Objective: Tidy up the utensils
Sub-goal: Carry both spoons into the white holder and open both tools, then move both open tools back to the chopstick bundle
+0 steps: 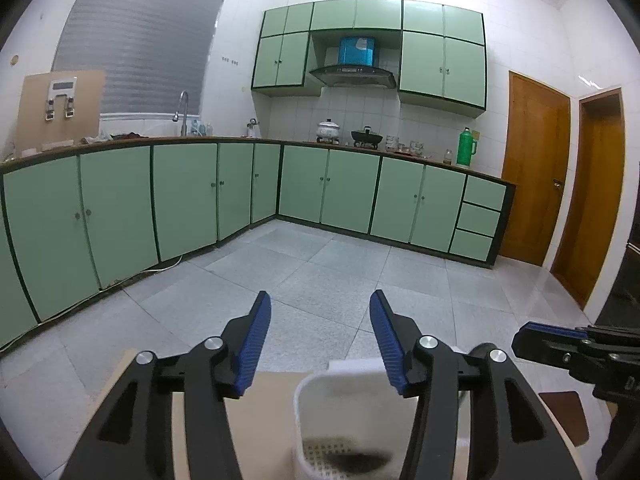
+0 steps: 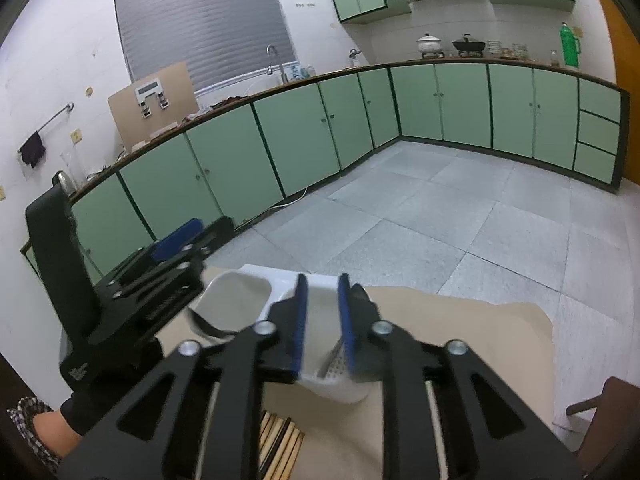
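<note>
A white perforated utensil holder (image 1: 340, 420) stands on the tan table (image 1: 272, 408), just below my open, empty left gripper (image 1: 320, 340). In the right wrist view the holder has two cups (image 2: 240, 300) and a metal utensil handle (image 2: 334, 360) leans in the right cup. My right gripper (image 2: 324, 320) hovers over that cup with its jaws a narrow gap apart and nothing between the pads. Several wooden chopsticks (image 2: 280, 448) lie on the table below it. The left gripper (image 2: 176, 248) shows to the left of the holder, and the right gripper (image 1: 560, 344) shows in the left wrist view.
The table edge (image 2: 500, 308) drops to a grey tiled floor (image 1: 320, 264). Green cabinets (image 1: 180, 200) line the far walls. A brown chair (image 2: 612, 412) stands at the right. A dark mat (image 1: 564, 408) lies at the table's right.
</note>
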`<state>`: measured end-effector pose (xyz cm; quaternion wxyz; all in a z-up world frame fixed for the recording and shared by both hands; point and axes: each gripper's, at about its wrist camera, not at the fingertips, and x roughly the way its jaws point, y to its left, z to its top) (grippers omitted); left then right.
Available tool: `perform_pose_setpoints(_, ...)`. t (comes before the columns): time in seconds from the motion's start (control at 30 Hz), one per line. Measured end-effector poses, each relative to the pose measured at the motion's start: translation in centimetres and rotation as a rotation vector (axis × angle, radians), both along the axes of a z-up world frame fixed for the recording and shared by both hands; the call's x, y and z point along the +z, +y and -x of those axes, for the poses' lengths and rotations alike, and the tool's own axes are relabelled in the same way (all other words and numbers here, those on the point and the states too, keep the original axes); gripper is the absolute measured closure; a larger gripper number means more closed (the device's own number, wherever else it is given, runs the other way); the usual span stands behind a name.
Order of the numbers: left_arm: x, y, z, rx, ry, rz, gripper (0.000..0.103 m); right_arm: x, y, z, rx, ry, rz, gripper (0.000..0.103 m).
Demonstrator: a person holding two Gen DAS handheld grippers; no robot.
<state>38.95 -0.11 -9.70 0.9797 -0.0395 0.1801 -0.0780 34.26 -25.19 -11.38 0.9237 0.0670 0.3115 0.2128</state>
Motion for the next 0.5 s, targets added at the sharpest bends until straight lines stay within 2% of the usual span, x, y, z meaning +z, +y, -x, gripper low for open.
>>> perform_pose_setpoints(0.13, 0.7, 0.7, 3.0, 0.004, -0.002, -0.003, 0.043, 0.0, -1.1, 2.8, -0.026, -0.005, -0.01, 0.061)
perform_pose_setpoints(0.23, 0.5, 1.3, 6.2, 0.005, 0.021, -0.005, 0.037, -1.1, -2.1, 5.7, -0.042, 0.019, -0.024, 0.053)
perform_pose_setpoints(0.33, -1.2, 2.0, 9.8, 0.003, 0.096, -0.014, 0.03, -2.9, -2.5, 9.4, -0.055, 0.053, -0.018, 0.043)
perform_pose_setpoints(0.5, -6.1, 2.8, 15.7, 0.002, 0.281, -0.037, 0.022, -7.4, -2.3, 15.6, -0.08, 0.157, 0.016, 0.041)
